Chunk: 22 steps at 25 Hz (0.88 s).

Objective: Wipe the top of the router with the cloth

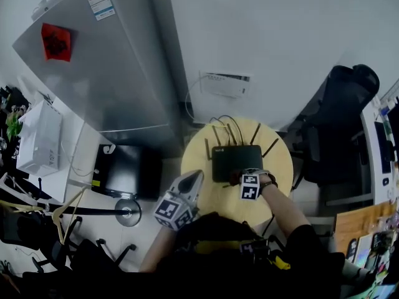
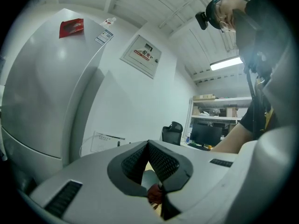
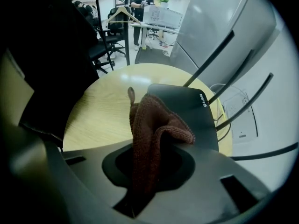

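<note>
My right gripper [image 3: 148, 164]: jaws clamped on a crumpled brown terry cloth [image 3: 150, 125], at the flat black plastic router's [image 3: 189, 107] near edge. Round pale wooden table [image 3: 91, 113]: beneath router. My left gripper [image 1: 194, 178]: jaws together, left of router.

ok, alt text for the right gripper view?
The right gripper is shut on a brown cloth, whose folded end sticks forward over the near corner of a black router. The router, with its antennas raised, sits on a round pale wooden table, and a grey refrigerator stands behind it.
</note>
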Available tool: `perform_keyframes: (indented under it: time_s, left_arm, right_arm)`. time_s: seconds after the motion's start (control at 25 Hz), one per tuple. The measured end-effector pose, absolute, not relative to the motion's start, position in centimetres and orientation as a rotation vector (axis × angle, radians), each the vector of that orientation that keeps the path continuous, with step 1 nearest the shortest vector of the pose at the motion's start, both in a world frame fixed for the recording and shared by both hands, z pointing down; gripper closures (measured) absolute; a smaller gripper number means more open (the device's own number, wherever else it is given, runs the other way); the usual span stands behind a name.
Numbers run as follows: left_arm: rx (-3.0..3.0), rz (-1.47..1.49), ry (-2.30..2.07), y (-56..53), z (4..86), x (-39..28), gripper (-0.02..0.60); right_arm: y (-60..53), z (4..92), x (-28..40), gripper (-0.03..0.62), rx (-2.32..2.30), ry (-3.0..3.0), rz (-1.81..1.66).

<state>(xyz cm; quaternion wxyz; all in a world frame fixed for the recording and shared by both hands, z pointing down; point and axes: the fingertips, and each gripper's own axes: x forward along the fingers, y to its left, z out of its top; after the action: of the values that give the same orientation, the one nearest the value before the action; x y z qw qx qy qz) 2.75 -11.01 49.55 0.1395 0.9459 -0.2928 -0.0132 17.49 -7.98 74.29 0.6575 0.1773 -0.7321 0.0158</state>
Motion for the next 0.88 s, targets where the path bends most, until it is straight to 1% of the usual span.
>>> perform_keyframes:
  time_s: [0.24, 0.4, 0.48, 0.68, 0.8, 0.88]
  left_arm:
    - [2.738, -0.041, -0.801, -11.3, 49.6, 3.9, 0.589]
    - [2.737, -0.032, -0.794, -11.6, 49.4, 4.4, 0.589]
    - [2.736, -0.014, -0.794, -11.8, 49.7, 4.5, 0.59]
    - [2.711, 0.011, -0.824, -12.2, 50.1, 4.1, 0.589]
    - [2.68, 0.039, -0.866, -12.4, 50.7, 3.3, 0.59]
    - [2.654, 0.042, -0.899, -12.5, 51.1, 2.7, 0.589]
  right_arm:
    - [-7.7, 74.2, 17.6, 0.531, 0.411, -1.663, 0.057]
    - [-7.2, 74.2, 17.6, 0.531, 0.316, -1.674, 0.078]
    - [-8.6, 73.3, 18.0, 0.533, 0.33, -1.69, 0.057]
    - [-16.4, 70.0, 21.3, 0.531, 0.621, -1.557, -0.293]
    - [-18.6, 71.3, 22.8, 0.533, 0.616, -1.439, -0.439]
    - [-19.8, 73.2, 23.9, 0.533, 0.615, -1.383, -0.465]
